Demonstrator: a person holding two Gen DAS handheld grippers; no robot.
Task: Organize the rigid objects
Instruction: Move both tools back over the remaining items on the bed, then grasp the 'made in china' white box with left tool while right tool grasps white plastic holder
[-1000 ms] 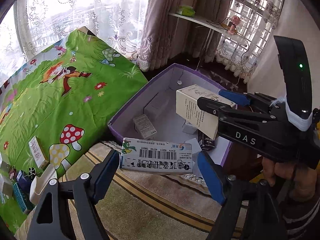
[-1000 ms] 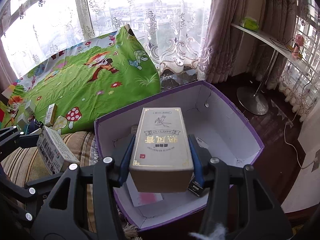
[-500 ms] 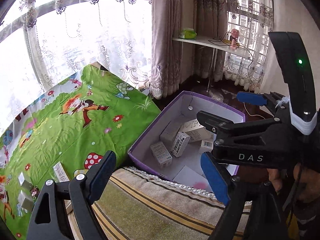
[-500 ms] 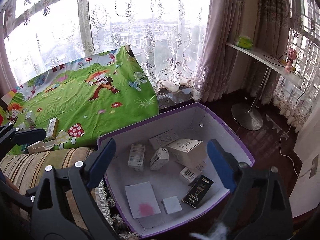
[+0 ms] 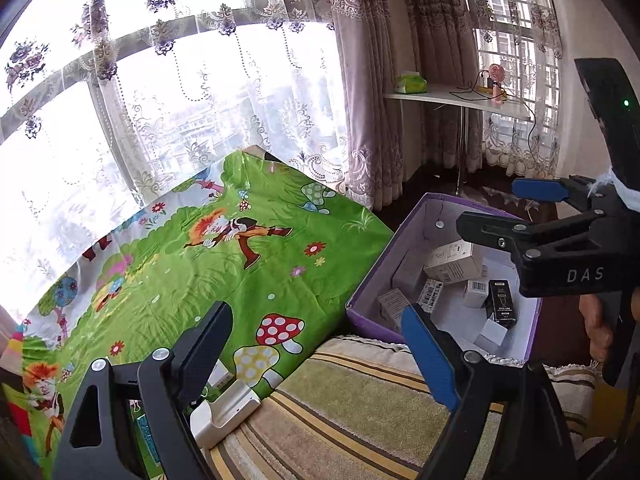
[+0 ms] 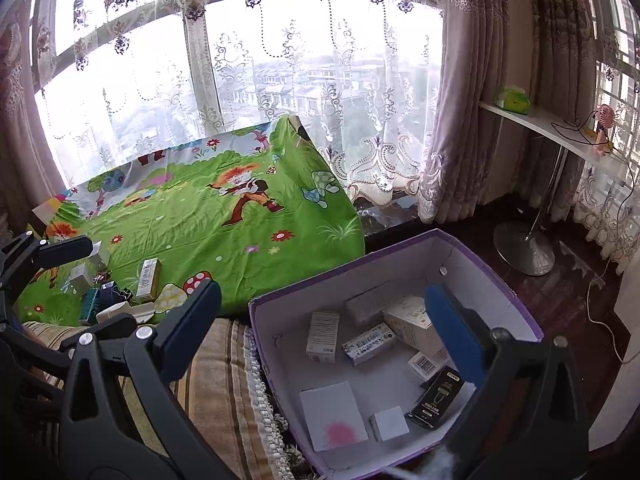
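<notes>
A purple cardboard box (image 6: 492,256) holds several small packages, among them a cream carton (image 6: 408,322), a barcode carton (image 6: 368,343) and a black box (image 6: 434,398). The box also shows in the left wrist view (image 5: 376,276). My right gripper (image 6: 324,332) is open and empty above the box's near left corner. My left gripper (image 5: 320,352) is open and empty over the striped cushion (image 5: 360,404), left of the box. More small boxes (image 6: 148,280) and a white holder (image 5: 224,412) lie on the green cartoon sheet (image 5: 224,272).
Lace curtains and a window stand behind. A white shelf (image 6: 548,128) on a metal stand with a round base (image 6: 524,252) is at the right, over dark wooden floor. A cable trails there.
Both grippers let go of their cartons, which now lie in the purple box. Both grippers opened, rose and drew back; the left one swung left towards the green sheet.
</notes>
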